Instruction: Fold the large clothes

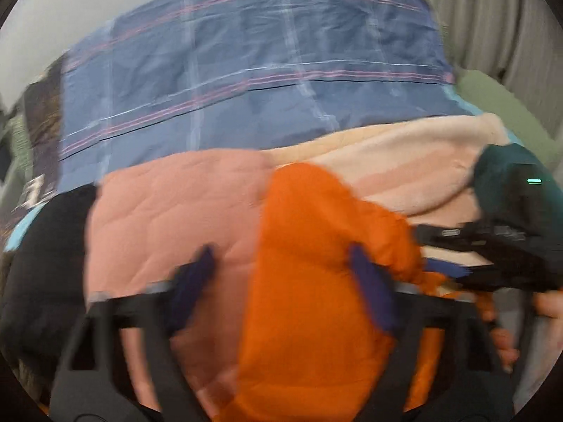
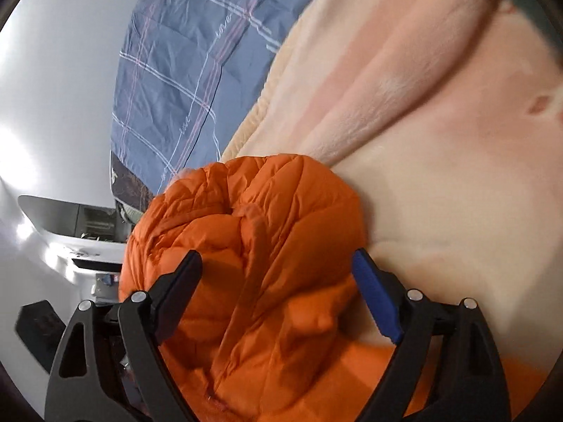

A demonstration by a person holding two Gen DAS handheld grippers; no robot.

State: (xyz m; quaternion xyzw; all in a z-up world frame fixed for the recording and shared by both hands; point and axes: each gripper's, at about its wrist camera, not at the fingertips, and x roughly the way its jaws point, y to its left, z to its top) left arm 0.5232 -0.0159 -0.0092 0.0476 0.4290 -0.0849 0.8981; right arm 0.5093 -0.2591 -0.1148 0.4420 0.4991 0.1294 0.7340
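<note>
Orange puffer jacket bunched on the pink fleece blanket on the bed, plaid duvet behind. Right gripper jaws wide, straddling the jacket. Left gripper jaws apart around jacket fabric; blurred, grip unclear.

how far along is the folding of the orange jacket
Early. Nothing looks folded: the orange jacket lies bunched on the pink blanket. In hand: it sits between the open fingers of the right gripper and left gripper, with no clear pinch. Left: spreading flat and every fold.
</note>
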